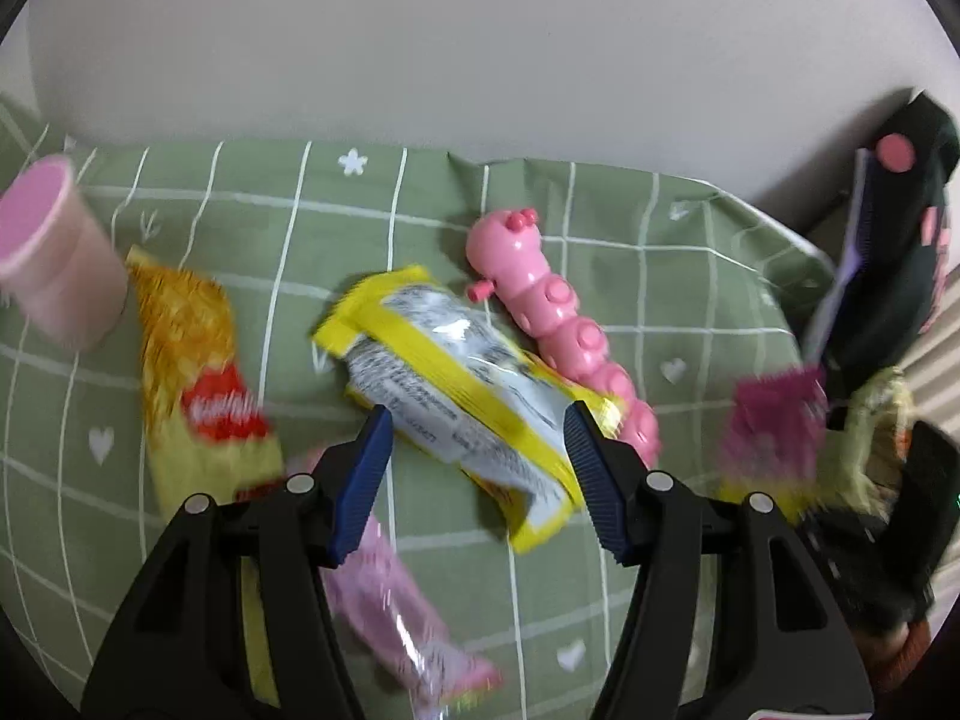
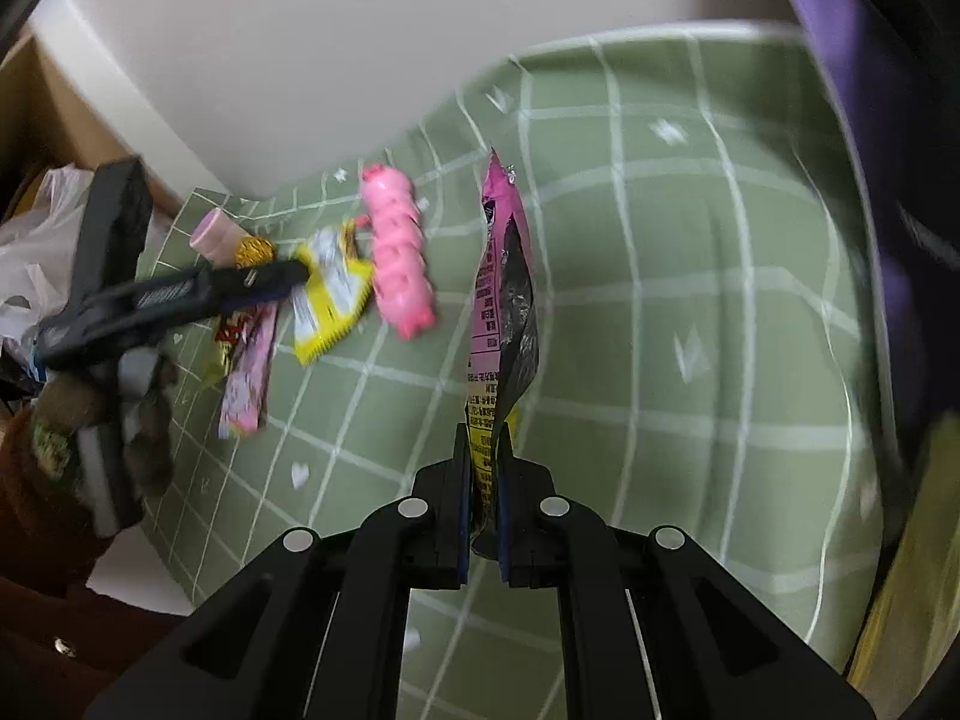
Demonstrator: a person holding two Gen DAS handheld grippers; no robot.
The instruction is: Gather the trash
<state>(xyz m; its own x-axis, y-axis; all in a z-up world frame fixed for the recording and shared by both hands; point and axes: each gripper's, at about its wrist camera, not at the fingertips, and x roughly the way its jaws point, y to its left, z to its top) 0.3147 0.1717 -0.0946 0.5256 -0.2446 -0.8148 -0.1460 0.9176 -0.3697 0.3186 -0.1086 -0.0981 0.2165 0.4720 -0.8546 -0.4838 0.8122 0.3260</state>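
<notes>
Left tongs [image 1: 477, 420] spread wide, blue pads either side of crinkled yellow-and-white foil wrapper [image 1: 456, 384], pads not pressing on it. Wrapper lies on green grid-pattern cloth over tabletop [image 1: 690, 312], touching pink plastic caterpillar toy [image 1: 558, 312]. Orange-yellow snack packet with red logo [image 1: 198, 372] to its left, pink plastic cup [image 1: 54, 258] beyond, pale pink sachet [image 1: 396, 594] under left finger. Right tongs [image 2: 485, 438] clamped narrow on pink-and-black foil snack bag [image 2: 504, 300], bag sticking out past fingertips. Motion blur throughout.
</notes>
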